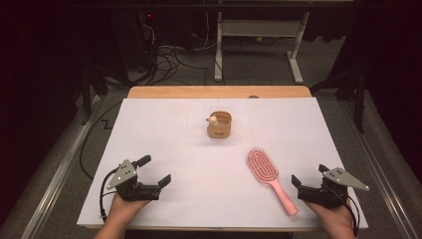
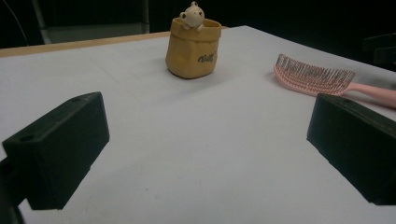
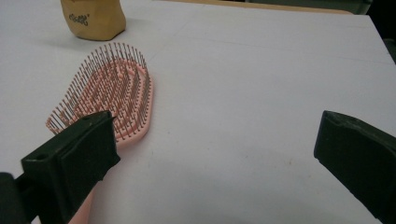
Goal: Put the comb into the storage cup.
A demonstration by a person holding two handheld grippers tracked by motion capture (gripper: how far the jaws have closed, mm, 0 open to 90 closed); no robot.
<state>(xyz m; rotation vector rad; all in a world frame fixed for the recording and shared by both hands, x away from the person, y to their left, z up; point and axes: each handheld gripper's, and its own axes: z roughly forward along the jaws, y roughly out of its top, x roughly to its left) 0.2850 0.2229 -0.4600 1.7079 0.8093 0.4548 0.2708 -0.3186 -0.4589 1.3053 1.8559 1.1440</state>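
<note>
Brush (image 1: 271, 179) flat on the table (image 1: 199, 149), bristles up, long axis head at 11 o'clock, handle at 5. Right gripper (image 1: 307, 179) open, empty, just at its 3 o'clock. Left gripper (image 1: 155, 171) open, empty. Pot (image 1: 219, 125) at 12.

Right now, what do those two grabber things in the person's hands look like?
Each is a black, blocky tool. The left gripper and the right gripper both carry a grey three-cornered plate on top, dotted with small holes. Each has two chunky black rectangular jaws with a small hole near the tip. A thin black cable trails from each one. No sleeves show on the forearms.
</note>
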